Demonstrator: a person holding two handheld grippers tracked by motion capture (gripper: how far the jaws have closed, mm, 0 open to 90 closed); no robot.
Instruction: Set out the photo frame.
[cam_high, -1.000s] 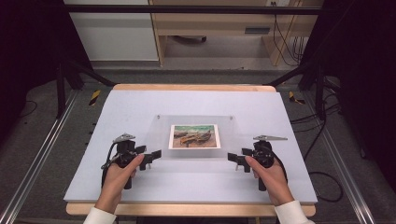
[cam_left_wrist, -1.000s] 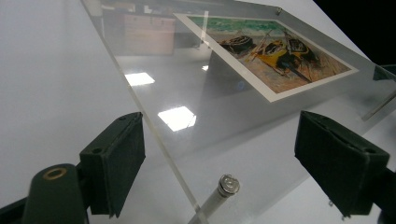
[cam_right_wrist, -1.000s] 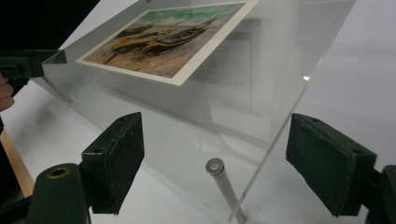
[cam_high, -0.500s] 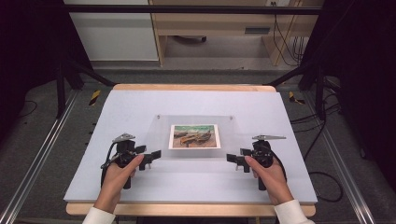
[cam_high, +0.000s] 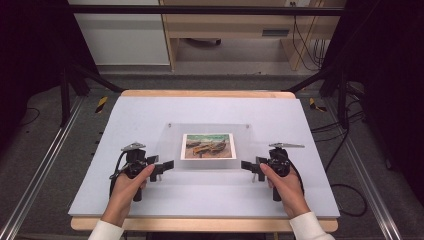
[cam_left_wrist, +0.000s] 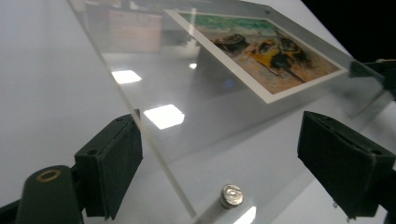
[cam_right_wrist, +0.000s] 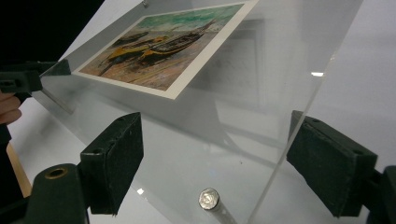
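Observation:
A clear acrylic panel (cam_high: 172, 140) lies flat in the middle of the white table (cam_high: 150, 110), with a picture of beached boats (cam_high: 209, 146) under it. My left gripper (cam_high: 167, 166) is at the panel's near left corner and my right gripper (cam_high: 246, 166) at its near right corner. Both are open and each is held by a hand. In the left gripper view the jaws of the left gripper (cam_left_wrist: 219, 163) straddle the panel's edge (cam_left_wrist: 154, 140) beside a metal standoff bolt (cam_left_wrist: 231, 196). The right gripper (cam_right_wrist: 210, 158) likewise straddles the edge (cam_right_wrist: 299, 102) by another bolt (cam_right_wrist: 208, 199).
White table surface surrounds the panel on all sides. A wooden edge (cam_high: 200, 223) runs along the table's front. Metal rails (cam_high: 40, 170) flank the table, and cables (cam_high: 345, 145) lie on the floor at the right. A wooden desk (cam_high: 235, 30) stands beyond the far edge.

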